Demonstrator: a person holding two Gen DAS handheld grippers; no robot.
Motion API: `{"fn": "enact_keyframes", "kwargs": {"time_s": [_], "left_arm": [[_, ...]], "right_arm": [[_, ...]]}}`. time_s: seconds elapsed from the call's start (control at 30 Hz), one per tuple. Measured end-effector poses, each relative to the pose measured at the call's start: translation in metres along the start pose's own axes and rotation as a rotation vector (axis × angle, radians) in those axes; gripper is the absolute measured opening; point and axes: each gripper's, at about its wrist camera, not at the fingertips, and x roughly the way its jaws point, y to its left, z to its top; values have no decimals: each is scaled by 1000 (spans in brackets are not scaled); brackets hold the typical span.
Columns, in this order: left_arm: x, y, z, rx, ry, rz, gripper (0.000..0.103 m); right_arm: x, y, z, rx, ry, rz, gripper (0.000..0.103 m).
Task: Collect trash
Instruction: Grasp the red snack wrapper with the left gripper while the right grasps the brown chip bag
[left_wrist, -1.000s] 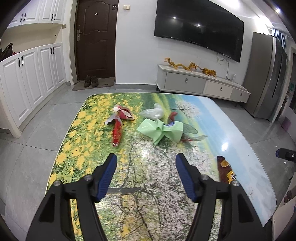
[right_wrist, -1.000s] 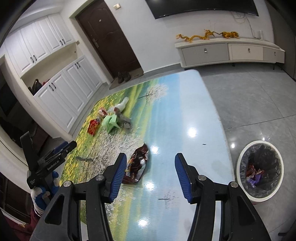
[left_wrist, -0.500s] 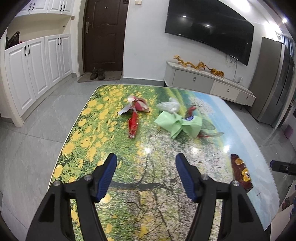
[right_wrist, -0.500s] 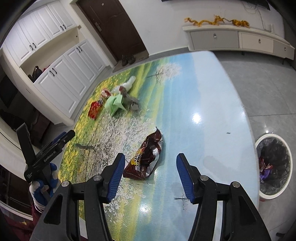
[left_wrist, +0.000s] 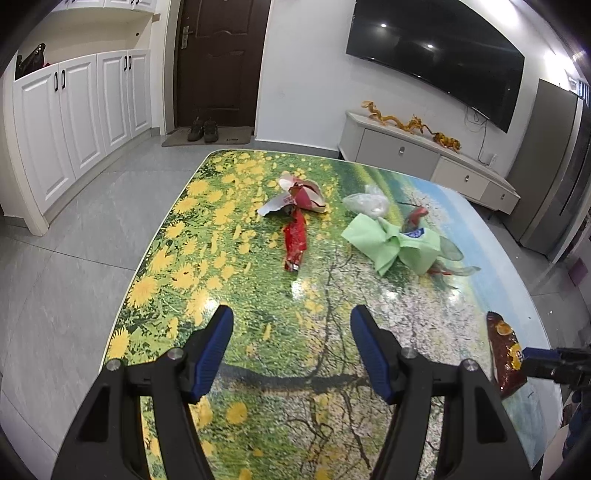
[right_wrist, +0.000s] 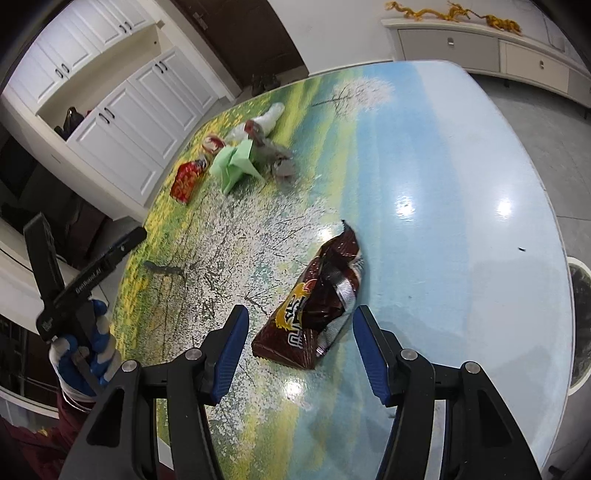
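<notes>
The right claw (right_wrist: 300, 345) stands apart and empty above the desk (right_wrist: 461, 177), its blue pads flanking the near end of a dark brown snack bag (right_wrist: 317, 306) with yellow lettering too stylised to read, lying near the desk's right edge. The left claw (left_wrist: 291, 345), also apart and empty, hangs over the flower-printed near part; its body reads "GenRobot.AI". Toward the far edge lie a red wrapper (left_wrist: 295, 240), crumpled green paper (left_wrist: 391, 245) and a clear plastic bag (left_wrist: 365, 203).

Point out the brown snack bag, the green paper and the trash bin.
brown snack bag (right_wrist: 317, 310), right wrist view, middle of bag.
green paper (left_wrist: 391, 243), left wrist view, crumpled centre.
trash bin (right_wrist: 580, 325), right wrist view, dark liner.
</notes>
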Motion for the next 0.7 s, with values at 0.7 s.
{"fn": "enact_keyframes", "kwargs": {"time_s": [0.7], "left_arm": [[70,6,59,-58,26,-45,64]], "right_arm": [[21,7,7,-104,-1,40,27]]}}
